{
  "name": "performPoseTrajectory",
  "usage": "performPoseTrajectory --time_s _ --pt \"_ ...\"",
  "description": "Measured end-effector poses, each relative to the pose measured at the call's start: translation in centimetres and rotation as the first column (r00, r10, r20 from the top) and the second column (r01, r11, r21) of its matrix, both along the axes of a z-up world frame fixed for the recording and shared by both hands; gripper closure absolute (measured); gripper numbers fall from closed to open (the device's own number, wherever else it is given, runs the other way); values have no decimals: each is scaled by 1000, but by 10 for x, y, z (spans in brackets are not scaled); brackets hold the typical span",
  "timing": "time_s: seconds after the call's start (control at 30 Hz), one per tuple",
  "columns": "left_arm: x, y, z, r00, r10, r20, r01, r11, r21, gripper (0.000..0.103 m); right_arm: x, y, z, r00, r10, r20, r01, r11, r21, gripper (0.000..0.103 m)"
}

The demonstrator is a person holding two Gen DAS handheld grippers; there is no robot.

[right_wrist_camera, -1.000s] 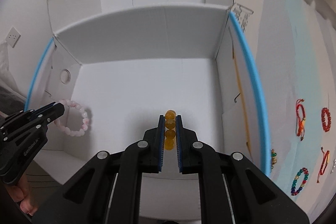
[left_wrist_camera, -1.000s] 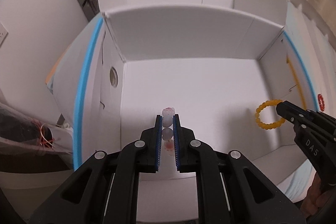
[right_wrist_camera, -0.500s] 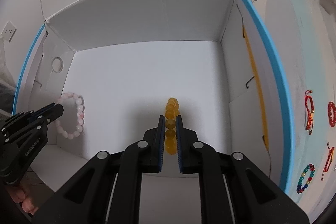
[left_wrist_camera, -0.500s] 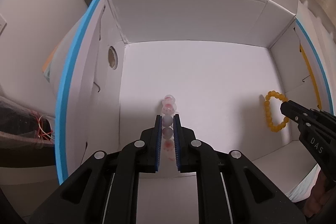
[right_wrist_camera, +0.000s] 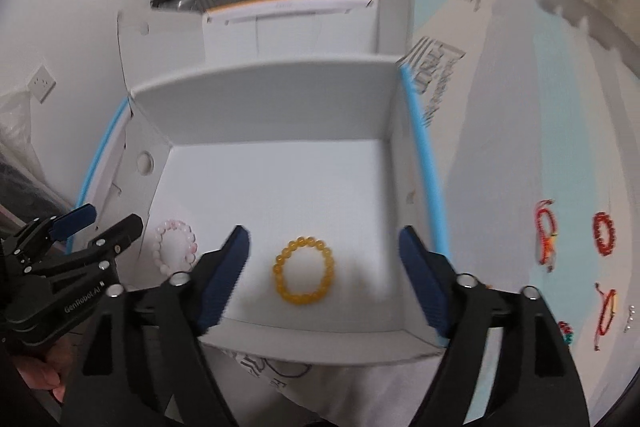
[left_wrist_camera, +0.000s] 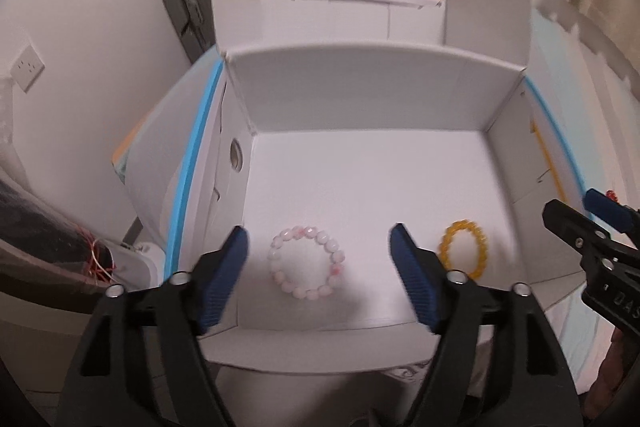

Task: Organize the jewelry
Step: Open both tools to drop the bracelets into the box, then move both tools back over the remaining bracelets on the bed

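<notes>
**Two bracelets flat on the box floor, both jaws spread wide**

Pink bead bracelet (left_wrist_camera: 307, 262) lying flat near the front of the white box (left_wrist_camera: 376, 87), toward its left side. Amber bead bracelet (right_wrist_camera: 303, 270) flat on the same floor to the right, apart from the pink one. Left gripper (left_wrist_camera: 320, 249) poised above the pink loop, jaws wide apart, gripping nothing. Right gripper (right_wrist_camera: 324, 247) above the amber loop, likewise spread wide and empty. Outside the box to the right, red bracelets (right_wrist_camera: 604, 233) on a pale blue surface (right_wrist_camera: 560, 107).
</notes>
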State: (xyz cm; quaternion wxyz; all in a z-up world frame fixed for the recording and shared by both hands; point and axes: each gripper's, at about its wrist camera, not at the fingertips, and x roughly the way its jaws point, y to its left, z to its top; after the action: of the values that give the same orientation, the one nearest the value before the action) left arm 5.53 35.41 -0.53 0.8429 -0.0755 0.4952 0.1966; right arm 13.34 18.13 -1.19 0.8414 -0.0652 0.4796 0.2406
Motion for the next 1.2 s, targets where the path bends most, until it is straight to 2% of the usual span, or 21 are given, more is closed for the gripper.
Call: performPoseTrajectory --time_s 0.1,0.2,0.43,0.63,0.77,0.97,1.1,1.2 --pt "2 -21 19 999 -20 45 19 999 26 14 -2 -26 22 997 -50 55 49 999 7 14" --pt "6 -48 34 995 -51 84 49 999 23 6 -2 -57 38 991 -95 91 95 995 10 9" --pt "20 -134 53 974 -180 138 177 984 31 6 -3 -153 64 965 -217 149 220 976 -1 7" --pt "33 -210 55 945 -287 154 286 958 25 6 -8 -234 69 936 -311 166 317 948 -9 7" --pt "41 -253 46 926 -349 143 350 936 20 6 -9 -282 67 914 -369 166 376 927 -7 7" --pt "46 -322 21 883 -456 108 458 889 9 6 -10 -356 48 881 -448 154 456 890 -22 8" --pt "52 -356 -7 857 -509 84 512 858 -21 6 -6 -402 25 860 -494 131 502 864 -38 8" --pt "58 -373 -32 847 -529 43 531 847 -35 6 -2 -432 5 847 -521 110 529 847 -58 8"
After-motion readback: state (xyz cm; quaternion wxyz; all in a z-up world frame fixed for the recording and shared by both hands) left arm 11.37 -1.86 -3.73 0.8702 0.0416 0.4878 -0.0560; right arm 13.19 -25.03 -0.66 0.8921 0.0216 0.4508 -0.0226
